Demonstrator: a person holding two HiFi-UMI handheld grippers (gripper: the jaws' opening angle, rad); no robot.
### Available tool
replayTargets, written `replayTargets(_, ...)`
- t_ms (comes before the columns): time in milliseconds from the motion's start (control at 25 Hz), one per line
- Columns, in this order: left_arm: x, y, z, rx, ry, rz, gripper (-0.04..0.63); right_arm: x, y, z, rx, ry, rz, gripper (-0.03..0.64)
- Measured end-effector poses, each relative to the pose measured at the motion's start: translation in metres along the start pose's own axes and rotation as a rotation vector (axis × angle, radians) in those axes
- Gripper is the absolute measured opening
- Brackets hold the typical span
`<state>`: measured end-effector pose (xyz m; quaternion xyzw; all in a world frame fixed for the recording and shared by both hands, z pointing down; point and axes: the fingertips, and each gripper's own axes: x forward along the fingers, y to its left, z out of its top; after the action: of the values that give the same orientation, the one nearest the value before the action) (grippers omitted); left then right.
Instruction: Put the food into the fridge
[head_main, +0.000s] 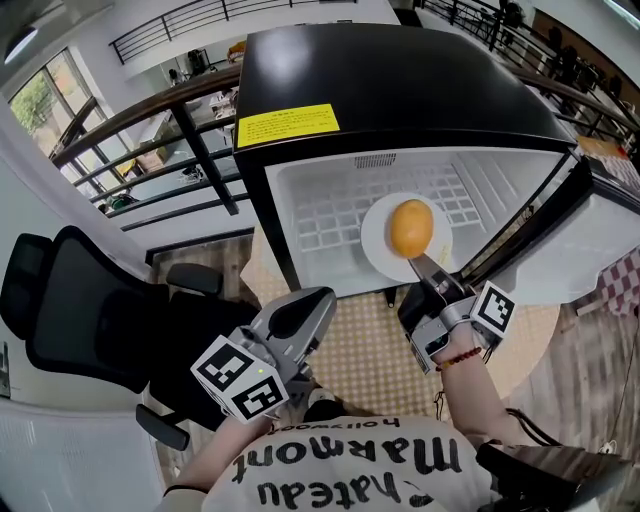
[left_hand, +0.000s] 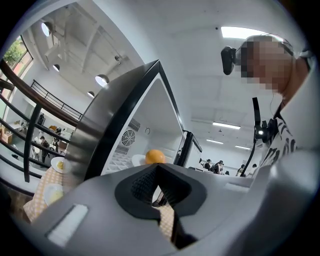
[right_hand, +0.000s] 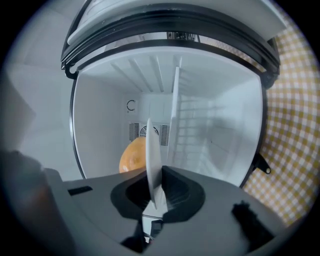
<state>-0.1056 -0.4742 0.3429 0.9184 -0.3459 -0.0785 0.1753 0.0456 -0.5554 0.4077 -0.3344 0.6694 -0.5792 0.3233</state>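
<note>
R gripper clamped on rim of white plate carrying an orange; plate sits inside open black mini fridge, white interior. L gripper: jaws together, empty, low, outside fridge.

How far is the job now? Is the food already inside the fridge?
Done: the fridge stands open. In hand: the right claw grips the white plate by its rim, the orange on it, at the fridge's mouth. Left: set it down inside and let go.
</note>
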Motion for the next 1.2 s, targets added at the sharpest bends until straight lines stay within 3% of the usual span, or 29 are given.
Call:
replayTargets(320,-0.002,0.008,0.001,0.003,-0.008,0.015,0.003,0.014,-0.01,-0.003,0.092,-0.005,-0.066,0.029)
replayTargets(680,-0.012,0.019,0.003,-0.001,-0.012,0.039,0.003,0.035,-0.01,0.004,0.104,-0.055,-0.09,0.029)
replayTargets(960,-0.022,0.029,0.006,-0.007,-0.023,0.052,0.003,0.045,-0.008,0.002,0.033,-0.072,-0.145,0.029)
replayTargets(1200,-0.019,0.032,0.003,-0.016,-0.023,0.046,0.003,0.049,0.007,0.004,-0.163,-0.081,-0.183,0.029)
